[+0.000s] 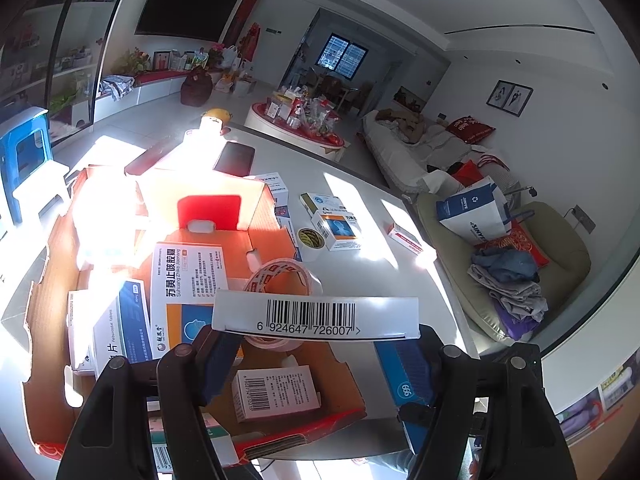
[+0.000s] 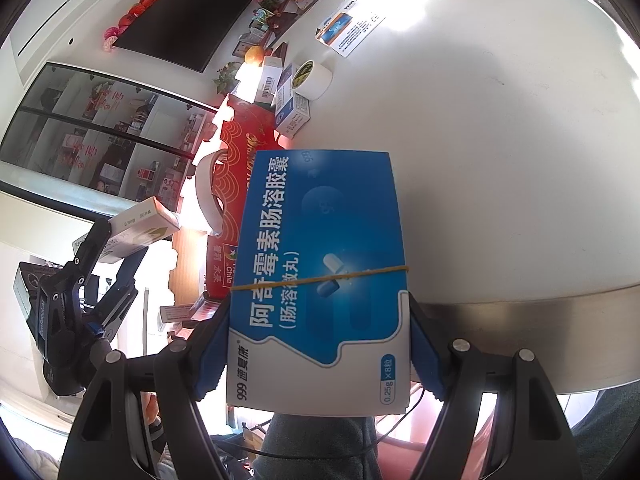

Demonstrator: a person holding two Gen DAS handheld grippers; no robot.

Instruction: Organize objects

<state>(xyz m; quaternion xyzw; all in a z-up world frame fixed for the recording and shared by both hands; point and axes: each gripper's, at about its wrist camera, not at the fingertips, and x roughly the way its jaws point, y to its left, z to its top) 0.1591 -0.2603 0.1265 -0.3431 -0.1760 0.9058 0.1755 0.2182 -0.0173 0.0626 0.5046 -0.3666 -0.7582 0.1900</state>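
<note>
My left gripper [image 1: 316,340] is shut on a white barcode box [image 1: 316,316] and holds it above the open red cardboard box [image 1: 52,340]. Inside that box lie an orange-and-white medicine box [image 1: 188,280], a blue-and-white box [image 1: 116,332], a clear tape roll [image 1: 280,280] and a small white box [image 1: 276,392]. My right gripper [image 2: 320,344] is shut on a blue 999 medicine box [image 2: 320,276] bound with a rubber band, held above the white table's front edge [image 2: 500,160]. The left gripper with its box also shows in the right wrist view [image 2: 132,224].
Loose medicine boxes [image 1: 336,230] and a white tape roll [image 1: 310,242] lie on the table right of the red box. A black phone [image 1: 234,158] lies at the back. A chair with folded clothes [image 1: 508,280] stands to the right, and a blue stool [image 1: 24,160] to the left.
</note>
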